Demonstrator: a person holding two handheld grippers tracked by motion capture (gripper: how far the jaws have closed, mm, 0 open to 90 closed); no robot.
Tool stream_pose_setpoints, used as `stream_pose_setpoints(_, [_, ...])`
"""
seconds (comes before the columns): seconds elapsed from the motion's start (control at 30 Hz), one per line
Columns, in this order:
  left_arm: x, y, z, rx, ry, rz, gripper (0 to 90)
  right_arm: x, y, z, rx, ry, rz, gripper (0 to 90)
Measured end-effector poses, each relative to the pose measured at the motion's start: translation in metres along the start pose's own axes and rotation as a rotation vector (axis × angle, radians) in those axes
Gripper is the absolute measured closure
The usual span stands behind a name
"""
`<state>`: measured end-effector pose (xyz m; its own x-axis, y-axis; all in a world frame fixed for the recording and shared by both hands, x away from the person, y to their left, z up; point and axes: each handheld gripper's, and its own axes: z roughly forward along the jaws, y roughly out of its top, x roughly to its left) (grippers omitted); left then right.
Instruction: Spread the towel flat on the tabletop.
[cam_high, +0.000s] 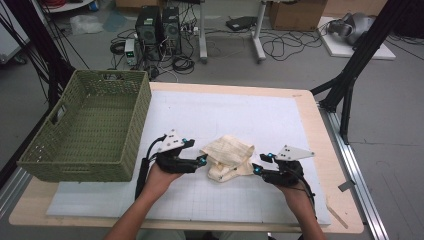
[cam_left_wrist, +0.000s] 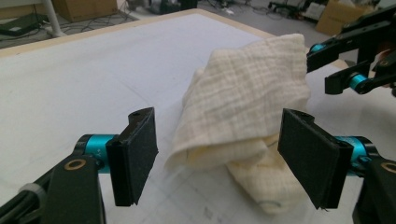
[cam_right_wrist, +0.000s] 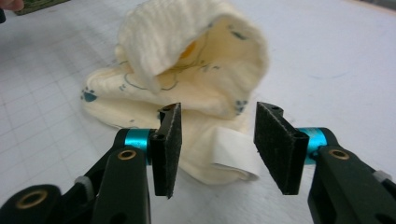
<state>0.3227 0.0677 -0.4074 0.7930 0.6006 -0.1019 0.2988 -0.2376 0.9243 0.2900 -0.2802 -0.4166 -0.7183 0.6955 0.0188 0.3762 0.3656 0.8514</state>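
A cream muslin cloth (cam_high: 229, 157) lies bunched on the white mat (cam_high: 280, 120), nearer the front edge than the back and roughly midway between the side edges. A green woven basket (cam_high: 90, 130) stands at the left edge, overhanging the front-left corner of the table (cam_high: 306, 100). The left gripper (cam_high: 202, 160) is held at the cloth's left side with its jaws wide apart and nothing pressed between the pads (cam_left_wrist: 135, 156); the cloth is seen beyond them in the left gripper view. The right gripper (cam_high: 256, 170) is held at the cloth's right side, jaws parted, with a white label (cam_right_wrist: 233, 151) and the cloth's edge lying between the pads but not pinched.

The step in hand is judged to be a fresh grasp for folding or lifting the cloth. It is best done if a single outer layer is taken at each side rather than the whole bundle, if the jaws are brought low to the mat before being closed, and if both edges are raised evenly so the folds are not dragged.
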Motion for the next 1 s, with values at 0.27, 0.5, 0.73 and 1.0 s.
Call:
stream_pose_setpoints(0.27, [-0.01, 0.005, 0.045, 0.109, -0.038, 0.027, 30.4, -0.006, -0.007, -0.001, 0.005, -0.038, 0.016, 42.8])
stream_pose_setpoints(0.5, [-0.002, 0.004, 0.048, 0.116, 0.026, 0.026, 78.4, -0.005, -0.012, 0.011, 0.038, -0.05, 0.033, 41.0])
stream_pose_setpoints(0.73, [0.018, 0.007, 0.034, 0.05, 0.073, -0.066, 80.3, 0.007, -0.014, 0.04, 0.143, 0.018, 0.003, 75.0])
stream_pose_setpoints(1.0, [0.042, 0.017, 0.017, 0.033, 0.165, -0.094, 80.8, 0.017, -0.012, 0.034, 0.194, 0.14, -0.05, 84.3])
